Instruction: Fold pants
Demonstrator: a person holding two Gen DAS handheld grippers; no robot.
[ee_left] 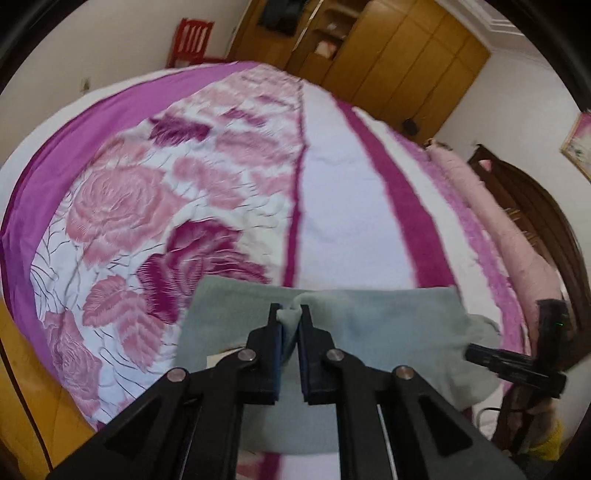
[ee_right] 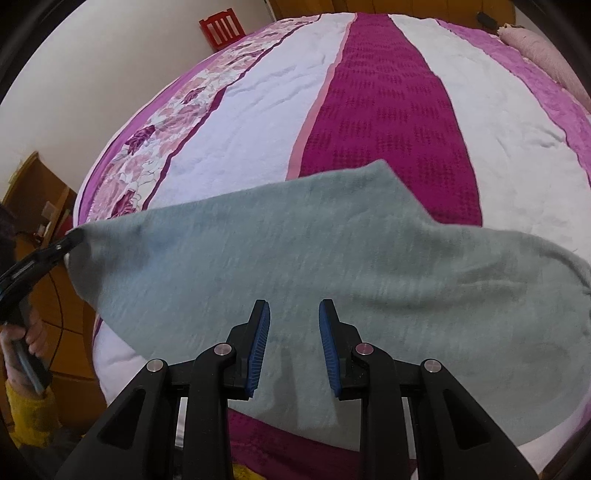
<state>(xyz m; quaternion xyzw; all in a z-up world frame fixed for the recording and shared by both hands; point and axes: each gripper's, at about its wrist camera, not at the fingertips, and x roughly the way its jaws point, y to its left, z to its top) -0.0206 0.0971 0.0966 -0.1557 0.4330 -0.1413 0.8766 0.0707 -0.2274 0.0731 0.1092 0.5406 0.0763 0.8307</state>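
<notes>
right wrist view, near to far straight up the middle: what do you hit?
right gripper → grey-green pants → magenta stripe of the bedspread → far edge of the bed

No text, label, brand, number or sign can be read anywhere.

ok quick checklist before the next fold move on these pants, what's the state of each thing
1. Left gripper pinching the grey pants: ok, a tuft of cloth sits between its closed fingers.
2. Right gripper holding cloth: not ok, jaws open above the fabric, gripping nothing.
3. Pants supported: ok, most of the cloth lies on the bedspread.
4. Fabric flat: not ok, the left corner is lifted.
5. Which end of the pants is held: cannot tell.
</notes>
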